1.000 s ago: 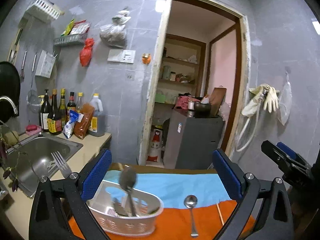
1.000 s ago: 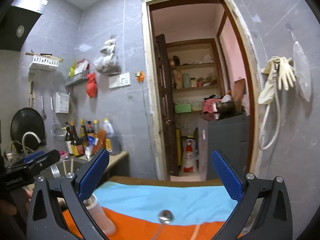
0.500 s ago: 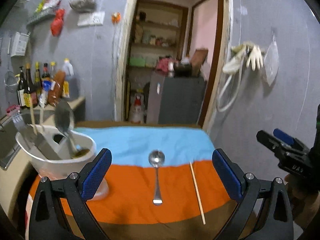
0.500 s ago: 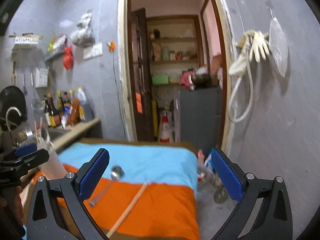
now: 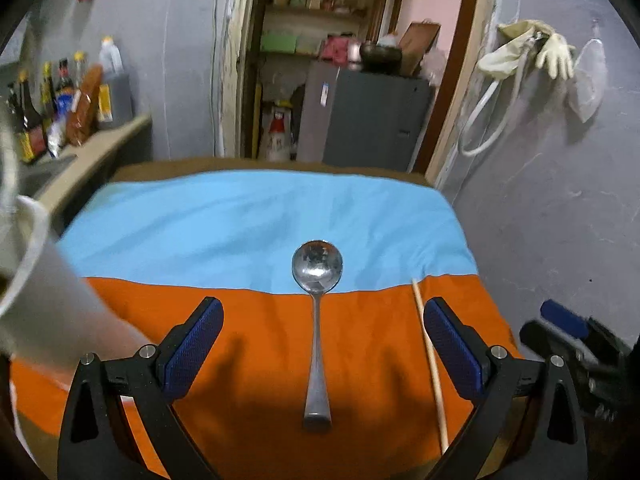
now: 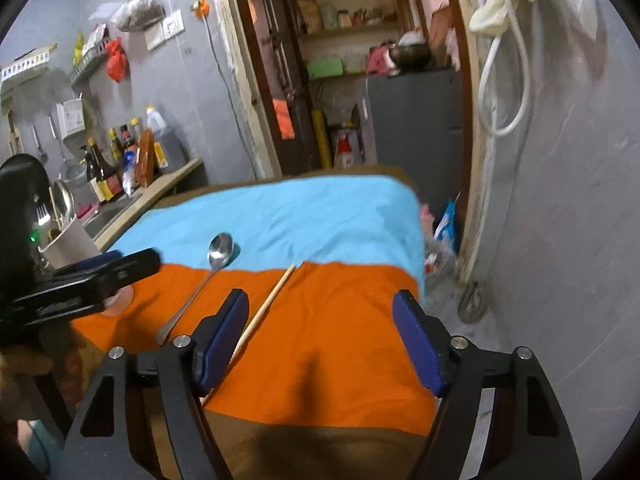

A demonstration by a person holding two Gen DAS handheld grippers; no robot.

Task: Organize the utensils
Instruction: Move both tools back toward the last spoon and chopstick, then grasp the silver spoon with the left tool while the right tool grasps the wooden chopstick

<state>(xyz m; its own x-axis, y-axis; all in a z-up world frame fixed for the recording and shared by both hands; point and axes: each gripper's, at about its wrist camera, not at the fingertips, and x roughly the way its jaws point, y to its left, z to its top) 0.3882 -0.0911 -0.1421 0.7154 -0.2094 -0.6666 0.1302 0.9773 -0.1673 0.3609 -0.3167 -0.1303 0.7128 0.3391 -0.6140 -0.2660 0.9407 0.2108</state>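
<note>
Both views dropped closer, one spoon (image 5: pixel 317 308), one chopstick (image 5: pixel 430 364), left hand-held gripper (image 5: pixel 322 344) released, right hand-held gripper (image 6: pixel 320 340) released

A small home kitchen with grey tiled walls. Sauce and oil bottles (image 6: pixel 105 168) line the counter beside a steel sink (image 6: pixel 106 213), and a strainer (image 6: pixel 70 166) hangs on the wall above. Rubber gloves (image 5: pixel 528 50) and a hose (image 5: pixel 482 120) dangle by the doorway, where a pantry's shelves (image 6: pixel 344 28) hold jars above a small grey fridge (image 5: pixel 372 116).
</note>
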